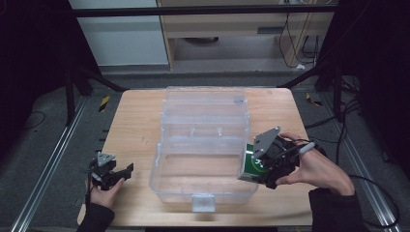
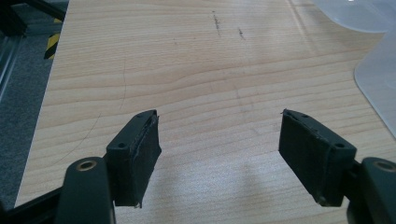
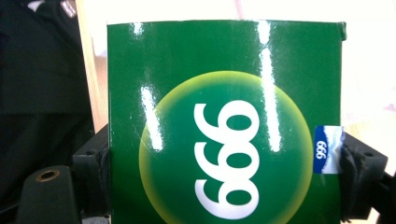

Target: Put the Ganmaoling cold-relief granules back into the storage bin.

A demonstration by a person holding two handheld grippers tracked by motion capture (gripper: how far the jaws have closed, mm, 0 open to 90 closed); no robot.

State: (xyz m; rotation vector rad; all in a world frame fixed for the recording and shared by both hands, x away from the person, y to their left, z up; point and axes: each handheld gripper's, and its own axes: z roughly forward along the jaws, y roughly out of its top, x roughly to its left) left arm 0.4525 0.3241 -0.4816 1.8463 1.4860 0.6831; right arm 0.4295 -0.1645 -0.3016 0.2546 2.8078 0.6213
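Note:
A clear plastic box (image 1: 203,145) with its lid thrown back stands in the middle of the wooden table (image 1: 135,121). My right gripper (image 1: 256,166) is at the box's right wall, shut on a glossy green carton (image 1: 252,163) printed with a yellow-green circle and white digits. In the right gripper view the green carton (image 3: 224,126) sits squeezed between both black jaws. My left gripper (image 1: 116,175) rests near the table's front left corner, to the left of the box and apart from it. Its jaws stand wide open over bare wood, with nothing between the pads (image 2: 140,154).
The clear box's curved edge (image 2: 378,70) shows at the right of the left gripper view. Metal rails (image 1: 48,164) run along both sides of the table. Black frame struts, cables and a wooden cabinet (image 1: 232,24) lie beyond the far edge.

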